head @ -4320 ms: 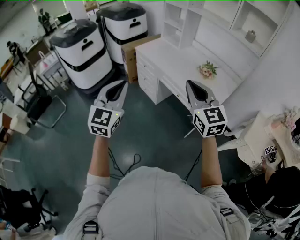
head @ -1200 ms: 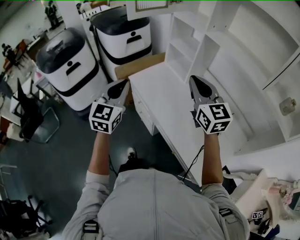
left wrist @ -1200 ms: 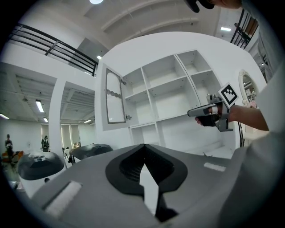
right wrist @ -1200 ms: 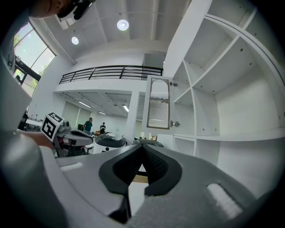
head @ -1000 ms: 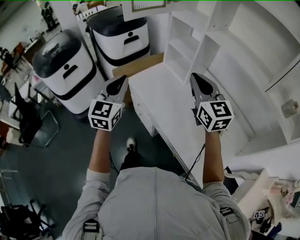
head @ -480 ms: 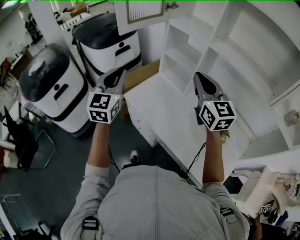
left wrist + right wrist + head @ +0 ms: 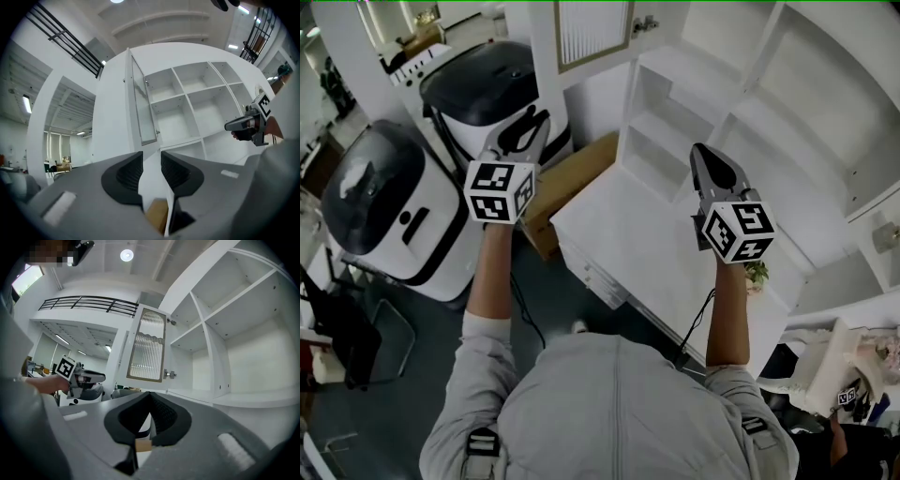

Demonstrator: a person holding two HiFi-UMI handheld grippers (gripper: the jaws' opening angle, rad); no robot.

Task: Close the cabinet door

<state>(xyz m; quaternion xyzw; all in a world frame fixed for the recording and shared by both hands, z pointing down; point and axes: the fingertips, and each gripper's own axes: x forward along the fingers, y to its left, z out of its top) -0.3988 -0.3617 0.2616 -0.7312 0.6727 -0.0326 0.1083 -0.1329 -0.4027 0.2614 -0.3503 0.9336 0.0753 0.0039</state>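
The white cabinet door (image 7: 592, 33), a ribbed glass pane in a wood-toned frame, stands swung out from the white shelf unit (image 7: 741, 103) at the top of the head view. In the left gripper view the door (image 7: 142, 107) shows nearly edge-on, ahead and above my left gripper (image 7: 151, 169). Its jaws have just been opening and hold nothing. My left gripper (image 7: 528, 124) hangs in the air below the door. My right gripper (image 7: 713, 161) is shut and empty, raised over the desk. The right gripper view faces the door's pane (image 7: 147, 345) from a distance.
Two white-and-black machines (image 7: 382, 202) (image 7: 487, 89) stand on the floor at left. A cardboard box (image 7: 574, 180) sits beside the white desk (image 7: 642, 248). A small bunch of flowers (image 7: 757, 274) lies on the desk near my right forearm.
Both grippers have come closer to the shelf unit and risen. The left one swung left toward the door, and its jaws went from shut to parted. The door now looms larger.
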